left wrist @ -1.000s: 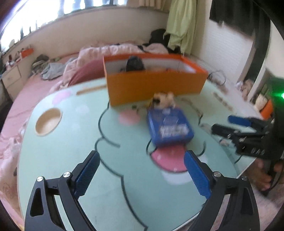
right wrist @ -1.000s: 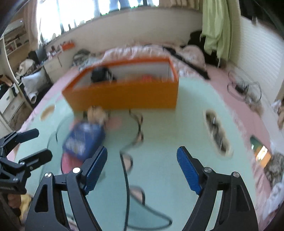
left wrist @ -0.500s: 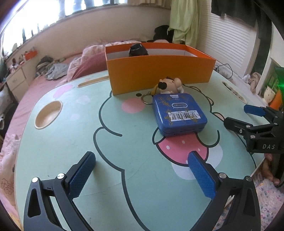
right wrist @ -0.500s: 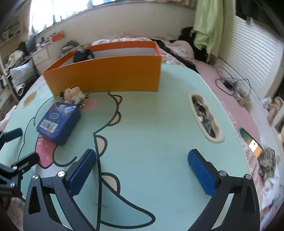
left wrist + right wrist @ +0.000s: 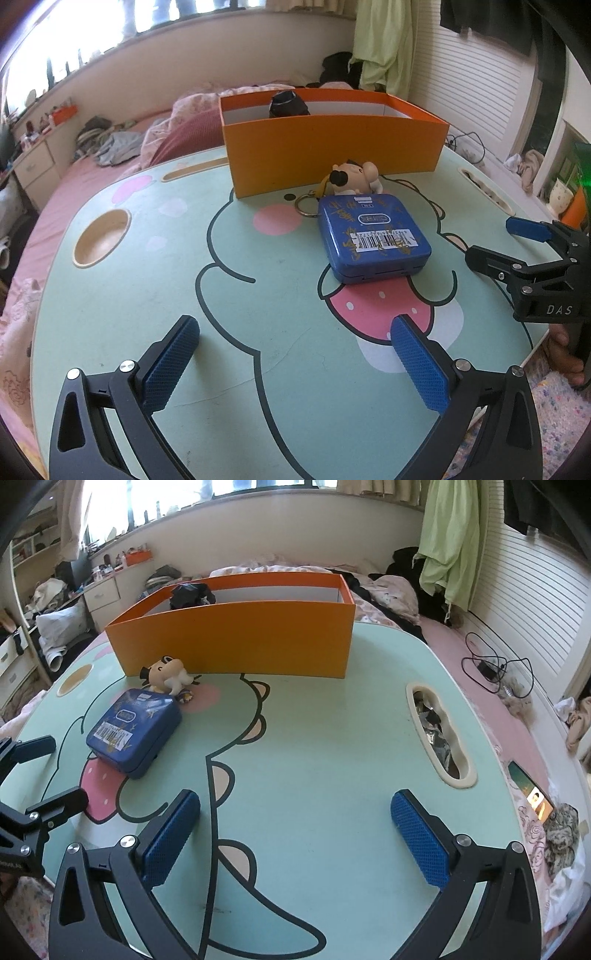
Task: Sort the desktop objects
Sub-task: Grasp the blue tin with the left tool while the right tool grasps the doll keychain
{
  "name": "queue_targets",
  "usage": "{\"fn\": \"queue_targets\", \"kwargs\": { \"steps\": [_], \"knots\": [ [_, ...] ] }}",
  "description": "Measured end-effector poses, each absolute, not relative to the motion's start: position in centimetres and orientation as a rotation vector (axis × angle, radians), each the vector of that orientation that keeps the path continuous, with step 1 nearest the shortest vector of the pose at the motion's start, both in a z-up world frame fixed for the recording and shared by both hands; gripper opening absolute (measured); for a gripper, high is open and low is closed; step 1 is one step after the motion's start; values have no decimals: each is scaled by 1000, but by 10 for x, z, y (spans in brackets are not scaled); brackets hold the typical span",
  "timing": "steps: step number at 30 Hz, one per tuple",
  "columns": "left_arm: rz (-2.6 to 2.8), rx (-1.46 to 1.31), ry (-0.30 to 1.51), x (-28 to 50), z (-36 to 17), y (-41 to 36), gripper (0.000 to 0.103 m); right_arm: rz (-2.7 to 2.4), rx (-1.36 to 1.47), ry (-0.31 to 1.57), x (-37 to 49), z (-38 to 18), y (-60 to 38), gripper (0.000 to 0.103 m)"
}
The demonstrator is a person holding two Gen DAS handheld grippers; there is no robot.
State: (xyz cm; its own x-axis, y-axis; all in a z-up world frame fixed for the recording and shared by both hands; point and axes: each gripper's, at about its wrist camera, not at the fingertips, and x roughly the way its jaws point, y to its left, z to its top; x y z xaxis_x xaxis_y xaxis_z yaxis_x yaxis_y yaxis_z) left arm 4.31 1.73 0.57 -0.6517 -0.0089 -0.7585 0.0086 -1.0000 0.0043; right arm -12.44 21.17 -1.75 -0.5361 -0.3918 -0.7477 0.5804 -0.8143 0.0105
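Note:
A blue tin [image 5: 373, 236] [image 5: 135, 731] with a barcode sticker lies flat on the mint-green cartoon table [image 5: 147, 295]. A small cartoon-figure keychain [image 5: 354, 179] [image 5: 166, 674] rests against the tin's far edge. Behind both stands an orange box [image 5: 332, 147] [image 5: 236, 642] with a black object [image 5: 288, 105] inside. My left gripper [image 5: 295, 354] hovers open and empty, short of the tin. My right gripper [image 5: 295, 834] is open and empty over bare table, to the right of the tin. Each gripper shows in the other's view: right gripper [image 5: 495, 242], left gripper [image 5: 61, 771].
A round cup recess [image 5: 101, 242] sits at the table's left, and a long slot [image 5: 439, 734] holding small clutter at its right. A bed with clothes lies behind the table. Cables and a phone [image 5: 530, 788] lie on the pink floor to the right.
Both grippers' jaws spread wider, the right one more. The blurred, swinging views have steadied. The tin, keychain and box have not moved on the table.

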Motion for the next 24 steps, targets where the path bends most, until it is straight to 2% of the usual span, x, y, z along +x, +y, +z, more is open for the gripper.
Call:
{"fn": "queue_targets", "kwargs": {
  "steps": [5,10,15,16,17,18,24],
  "knots": [
    [-2951,1220,33,42,29,25,103,-2328,1052,320,-123,-17,212,103],
    [-2992,1272,22,15,36,44,102,-2328,1052,320,-123,-17,212,103],
    [-2937,1385,-41,-7,22,60,86,-2329,1051,319,-123,-18,212,103],
    [-2938,1409,-4,-8,21,57,81,-2329,1051,319,-123,-17,212,103],
    [-2932,1427,30,-8,18,53,72,-2329,1051,320,-123,-17,212,103],
    [-2928,1436,48,-7,17,51,69,-2328,1048,321,-122,-17,212,103],
    [-2946,1390,82,11,17,39,67,-2328,1048,318,-123,-17,211,103]
  ]
}}
